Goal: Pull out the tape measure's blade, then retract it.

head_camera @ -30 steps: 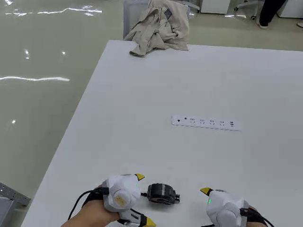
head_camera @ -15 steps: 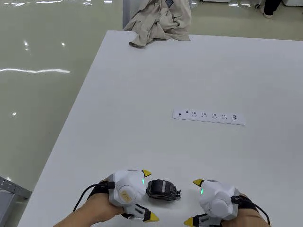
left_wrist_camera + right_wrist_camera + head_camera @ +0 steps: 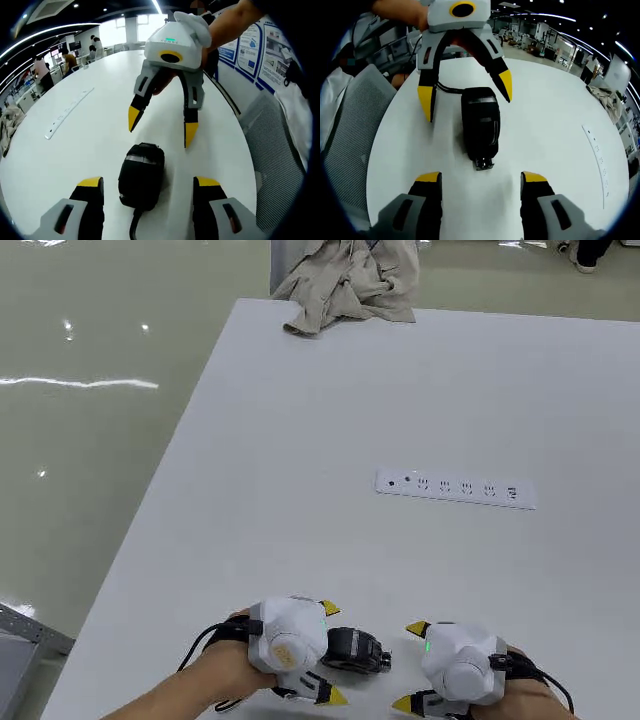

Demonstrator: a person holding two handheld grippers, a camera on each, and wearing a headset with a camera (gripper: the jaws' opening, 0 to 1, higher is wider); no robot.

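A black tape measure (image 3: 358, 648) lies flat near the front edge of the white table (image 3: 300, 440), its blade drawn in. My left gripper (image 3: 330, 652) is open, and its yellow-tipped jaws stand on either side of the case without touching it. In the left gripper view the tape measure (image 3: 141, 172) sits between the left gripper's (image 3: 148, 182) jaws, with the right gripper (image 3: 162, 126) facing it from beyond. My right gripper (image 3: 410, 666) is open, a short way right of the case. In the right gripper view the tape measure's (image 3: 481, 125) blade end points at the right gripper (image 3: 481, 177).
A white power strip (image 3: 455, 488) lies across the middle of the table. A beige garment (image 3: 345, 280) is heaped at the far edge. The table's left edge drops to a glossy floor. A grey mesh chair (image 3: 350, 130) stands close behind the grippers.
My left gripper has moved right, so its jaws now flank the tape measure. The right gripper has come further into view, jaws toward the case. The tape measure has stayed in place.
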